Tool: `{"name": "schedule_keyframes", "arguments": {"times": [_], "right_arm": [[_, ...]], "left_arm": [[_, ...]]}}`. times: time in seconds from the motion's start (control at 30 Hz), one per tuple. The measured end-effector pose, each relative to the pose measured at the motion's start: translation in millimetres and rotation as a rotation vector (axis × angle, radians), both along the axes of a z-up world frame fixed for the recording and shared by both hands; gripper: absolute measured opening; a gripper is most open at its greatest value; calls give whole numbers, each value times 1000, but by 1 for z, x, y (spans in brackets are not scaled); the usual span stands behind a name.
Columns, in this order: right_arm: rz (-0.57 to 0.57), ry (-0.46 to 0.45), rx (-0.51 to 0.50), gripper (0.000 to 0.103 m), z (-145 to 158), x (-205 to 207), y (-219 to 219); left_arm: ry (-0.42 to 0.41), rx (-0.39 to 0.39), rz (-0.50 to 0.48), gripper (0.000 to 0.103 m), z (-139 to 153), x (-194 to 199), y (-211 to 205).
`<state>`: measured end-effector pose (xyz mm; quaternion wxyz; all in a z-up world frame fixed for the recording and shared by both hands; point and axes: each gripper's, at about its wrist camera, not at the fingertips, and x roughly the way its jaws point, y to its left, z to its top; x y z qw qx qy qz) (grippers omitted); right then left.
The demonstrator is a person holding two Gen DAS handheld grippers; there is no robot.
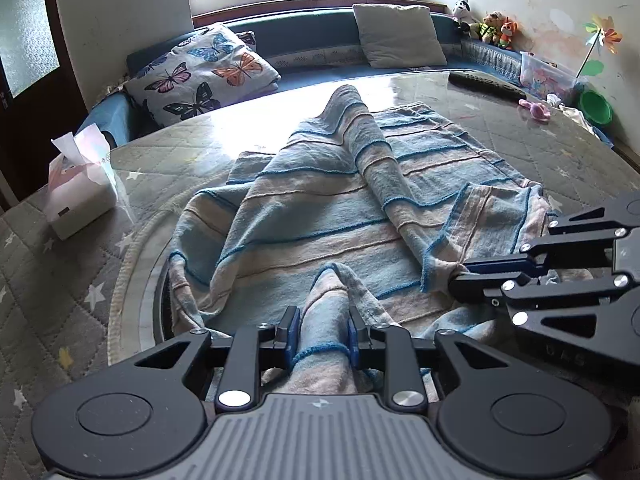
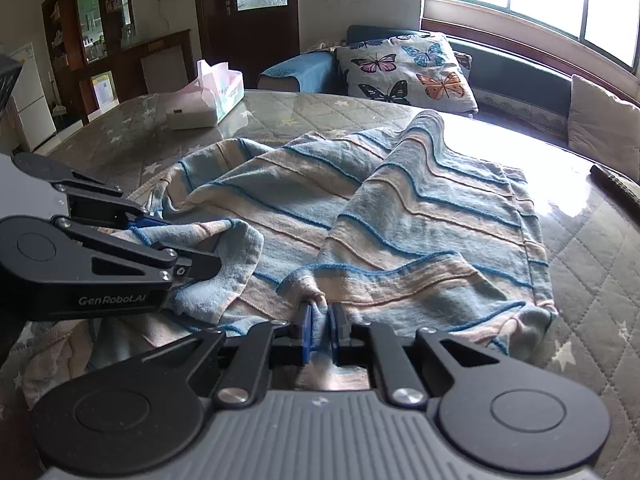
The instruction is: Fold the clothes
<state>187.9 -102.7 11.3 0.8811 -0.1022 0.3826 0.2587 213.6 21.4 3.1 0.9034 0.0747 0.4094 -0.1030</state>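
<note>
Your left gripper (image 1: 319,330): jaws narrowed, pinching a bunched fold of the striped garment (image 1: 320,216), lower centre. Your right gripper (image 2: 319,330): jaws nearly closed, clamping its hem.

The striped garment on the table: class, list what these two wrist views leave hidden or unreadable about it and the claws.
- Striped garment: its near hem, left wrist view, hidden behind the left claw.
- Garment type: both views, too bunched to tell.
- Right claw: the pinched fabric's lower part, right wrist view, hidden behind the claw body.
- Dark object on the table: too small to identify.
</note>
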Motion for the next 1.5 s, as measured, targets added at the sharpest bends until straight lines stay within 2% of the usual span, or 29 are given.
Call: {"name": "schedule_keyframes", "arguments": {"times": [0.07,0.23,0.47,0.67,0.83,1.13,1.3,1.4,1.5], "right_arm": [[3,-4,0,7,0,-2,0],[-25,-42,49,5,14,-13,-15],[-117,-111,89,3,37,-36,-54],[-242,-124,89,3,38,-53,-100],[-346,-137,109,3,40,-67,-135],[-507,-150,109,2,37,-91,-184],[-590,-101,73,2,22,-97,-210],[-603,-64,54,3,11,-95,-214],[-606,-52,49,9,8,-92,-215]], "left_arm": [[-7,-11,15,17,1,-2,2],[-55,-63,109,7,14,-19,19],[-160,-134,288,6,37,-60,58],[-176,-185,458,6,35,-96,95],[-173,-175,557,5,28,-127,113],[-128,-150,620,5,17,-164,129],[-87,-125,614,5,10,-174,130],[-81,-114,610,10,12,-176,130],[-81,-98,611,17,16,-177,131]]}}
